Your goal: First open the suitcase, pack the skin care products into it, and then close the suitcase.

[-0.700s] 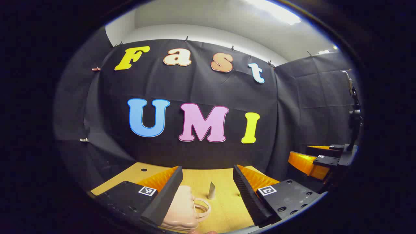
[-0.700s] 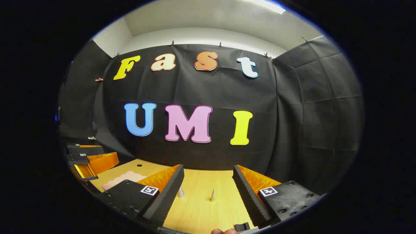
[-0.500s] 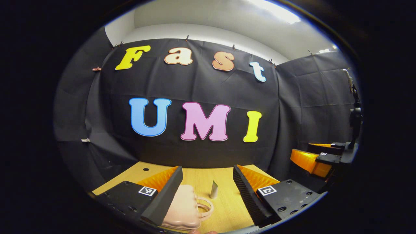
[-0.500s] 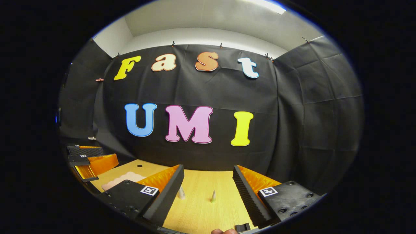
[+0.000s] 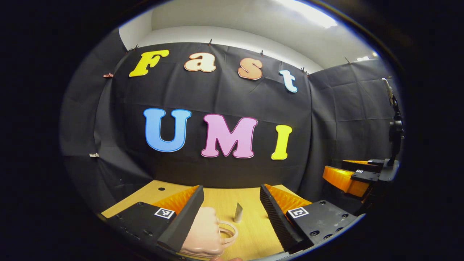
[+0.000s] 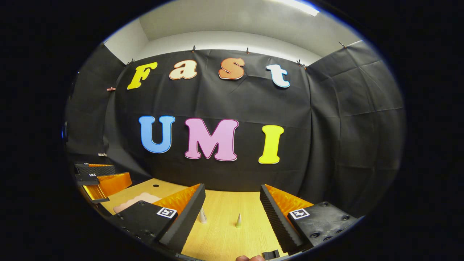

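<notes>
Wooden bench [image 5: 250, 232] carries a closed pink suitcase [image 5: 201, 233] at 7 o'clock; both hand-held grippers gape empty; approach its lid edge squarely.

Closed pink suitcase [image 5: 203, 232], upright tubes [image 6: 238, 220]

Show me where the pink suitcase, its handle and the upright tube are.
pink suitcase [image 5: 201, 232]: left gripper view, on its rounded shell.
handle [image 5: 232, 232]: left gripper view, on the loop's outer curve.
upright tube [image 5: 238, 212]: left gripper view, mid-body.
</notes>
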Tool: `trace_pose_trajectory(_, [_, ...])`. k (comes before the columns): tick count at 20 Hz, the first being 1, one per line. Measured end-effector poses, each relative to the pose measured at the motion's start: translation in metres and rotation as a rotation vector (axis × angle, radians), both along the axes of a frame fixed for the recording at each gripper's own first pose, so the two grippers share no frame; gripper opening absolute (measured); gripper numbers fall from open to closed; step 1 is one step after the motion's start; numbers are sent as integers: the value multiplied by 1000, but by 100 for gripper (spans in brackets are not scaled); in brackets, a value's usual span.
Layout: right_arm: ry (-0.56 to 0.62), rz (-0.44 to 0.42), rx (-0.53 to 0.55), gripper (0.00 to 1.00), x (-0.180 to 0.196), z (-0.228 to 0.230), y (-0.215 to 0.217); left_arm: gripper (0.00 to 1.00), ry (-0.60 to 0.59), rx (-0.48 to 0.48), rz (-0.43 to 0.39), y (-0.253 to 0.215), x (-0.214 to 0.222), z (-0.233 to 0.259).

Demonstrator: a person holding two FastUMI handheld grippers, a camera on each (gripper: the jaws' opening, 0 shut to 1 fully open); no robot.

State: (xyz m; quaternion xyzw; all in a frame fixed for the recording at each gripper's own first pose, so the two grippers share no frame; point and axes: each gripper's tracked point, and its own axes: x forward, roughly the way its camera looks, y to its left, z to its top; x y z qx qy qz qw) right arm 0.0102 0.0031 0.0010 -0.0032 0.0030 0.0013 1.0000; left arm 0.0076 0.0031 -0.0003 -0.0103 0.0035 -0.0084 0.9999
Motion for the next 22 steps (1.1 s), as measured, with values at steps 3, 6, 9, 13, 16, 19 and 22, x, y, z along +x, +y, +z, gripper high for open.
trace_pose_trajectory(3, [4,-6,4,96,1,-1,-2,97,19,11,-10,-2,5,-7])
trace_pose_trajectory(6, [-3,-12,17,96,3,0,-7,97,67,9,-34,-9,12,-19])
trace_pose_trajectory(9, [-9,-27,27,96,5,-1,-16,97,108,-1,-58,-20,18,-26])
trace_pose_trajectory(13, [2,-31,23,94,11,-12,-39,96,199,22,-93,-41,40,-57])
trace_pose_trajectory(16, [-3,-30,14,96,16,-20,-62,96,320,21,-110,-59,67,-100])
trace_pose_trajectory(19, [4,-20,19,96,27,-37,-85,97,487,19,-74,-67,95,-151])
trace_pose_trajectory(22, [57,-29,58,96,42,-57,-111,97,669,61,-7,-54,118,-210])
